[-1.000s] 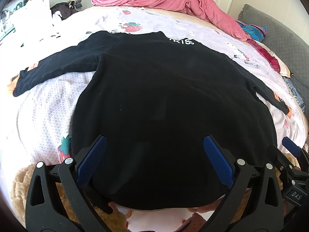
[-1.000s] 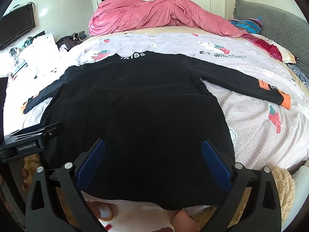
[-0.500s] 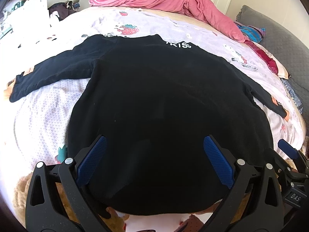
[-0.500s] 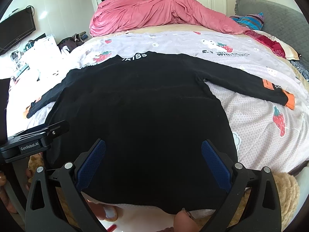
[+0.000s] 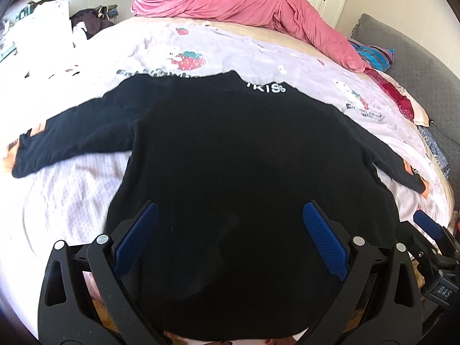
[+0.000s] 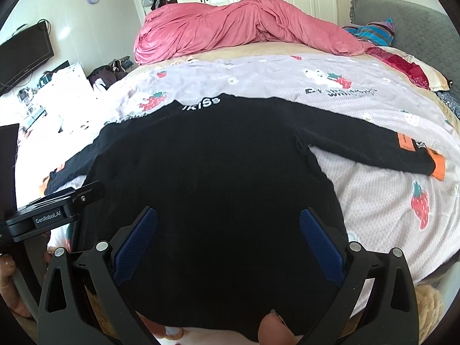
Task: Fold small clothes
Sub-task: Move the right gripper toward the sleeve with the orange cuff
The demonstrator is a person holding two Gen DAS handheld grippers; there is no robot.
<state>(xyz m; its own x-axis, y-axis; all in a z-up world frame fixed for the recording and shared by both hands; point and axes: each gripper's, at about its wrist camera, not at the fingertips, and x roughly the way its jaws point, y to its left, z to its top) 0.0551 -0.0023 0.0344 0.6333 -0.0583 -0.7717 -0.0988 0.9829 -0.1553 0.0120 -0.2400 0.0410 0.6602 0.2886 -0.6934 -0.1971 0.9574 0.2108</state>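
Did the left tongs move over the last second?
Yes. The left tongs have edged forward, toward the pink duvet: the bedsheet's strawberry print and the black sweater collar both sit lower in their view.

Your sweater (image 5: 235, 155) lies flat on the bed (image 5: 86, 189), sleeves spread left and right; behind it lies the quilt (image 5: 230, 3).

White letters reading roughly "KISs" stand at the collar of the black sweater (image 5: 230, 158), toward 12 o'clock. In the right wrist view, "GenRobot.AI" is printed on the body of the left tool (image 6: 49, 218) at 9 o'clock. In the left wrist view, "DAS" sits on the right tool (image 5: 444, 289) at 4 o'clock; the dark print on the bedsheet (image 6: 339, 92) is too blurred to read.
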